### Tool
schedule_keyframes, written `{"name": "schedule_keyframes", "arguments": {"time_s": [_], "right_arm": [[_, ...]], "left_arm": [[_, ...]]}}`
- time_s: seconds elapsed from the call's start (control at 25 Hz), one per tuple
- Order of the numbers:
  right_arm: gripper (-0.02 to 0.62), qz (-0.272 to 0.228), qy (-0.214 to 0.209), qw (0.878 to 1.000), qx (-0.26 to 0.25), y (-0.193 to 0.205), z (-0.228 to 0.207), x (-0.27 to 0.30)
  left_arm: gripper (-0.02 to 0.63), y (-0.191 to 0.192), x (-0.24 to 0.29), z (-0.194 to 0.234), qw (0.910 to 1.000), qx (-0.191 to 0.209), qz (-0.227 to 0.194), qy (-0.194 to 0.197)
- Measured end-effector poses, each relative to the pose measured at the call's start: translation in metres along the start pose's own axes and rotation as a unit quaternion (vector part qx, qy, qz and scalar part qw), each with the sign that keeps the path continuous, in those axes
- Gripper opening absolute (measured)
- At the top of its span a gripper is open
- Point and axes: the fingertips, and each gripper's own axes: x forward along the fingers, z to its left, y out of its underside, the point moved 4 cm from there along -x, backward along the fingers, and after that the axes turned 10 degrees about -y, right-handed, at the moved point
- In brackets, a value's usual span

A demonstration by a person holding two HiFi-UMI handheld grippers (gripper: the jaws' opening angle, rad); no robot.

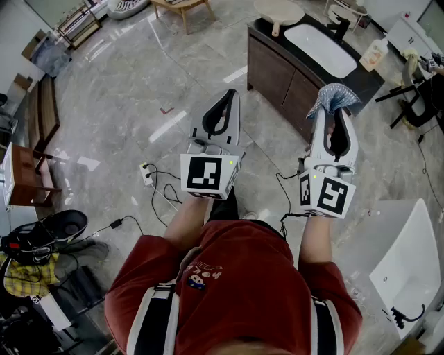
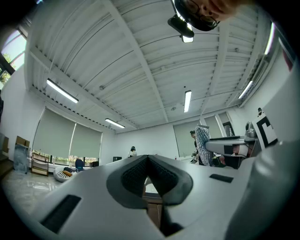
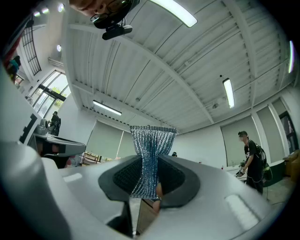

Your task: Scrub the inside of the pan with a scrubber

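Red shirt sits nearest, with both forearms reaching toward the dark bench that carries the white basin. The right tongs are clenched on the silvery mesh scrubber, which fans up out of the tips. The left tongs are pressed together on nothing. What looks like the pan, pale and round with a short handle, lies on the bench just left of the basin, well apart from both tongs. Scrubbing has not begun. To do it well, I judge the left tongs should pin the handle so the pan cannot skate. The right should then press the scrubber's free edge flat inside and work in circles.
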Motion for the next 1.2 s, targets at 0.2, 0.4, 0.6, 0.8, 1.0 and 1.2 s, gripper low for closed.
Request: {"name": "schedule_keyframes", "arguments": {"time_s": [0.2, 0.4, 0.6, 0.8, 1.0, 1.2], "right_arm": [[0.117, -0.001, 0.005, 1.000, 0.009, 0.002, -0.004, -0.003], [0.117, 0.002, 0.004, 1.000, 0.011, 0.006, -0.006, -0.002], [0.117, 0.003, 0.003, 1.000, 0.025, 0.012, -0.005, 0.005], [0.118, 0.010, 0.008, 0.999, 0.038, 0.024, -0.008, 0.020], [0.118, 0.020, 0.009, 0.999, 0.037, 0.035, -0.016, 0.042], [0.123, 0.037, -0.002, 0.999, 0.038, 0.054, -0.018, 0.081]], "left_arm": [[0.005, -0.001, 0.000, -0.006, 1.0000, -0.003, -0.003, 0.001], [0.005, 0.000, 0.003, -0.009, 1.0000, -0.002, -0.001, 0.003], [0.005, 0.007, 0.008, -0.002, 0.9999, -0.005, 0.010, -0.002], [0.005, 0.015, 0.022, 0.005, 0.9998, -0.008, 0.020, -0.002], [0.005, 0.023, 0.050, 0.011, 0.9996, -0.013, 0.026, -0.004], [0.006, 0.043, 0.084, 0.030, 0.9989, -0.021, 0.042, -0.008]]}}
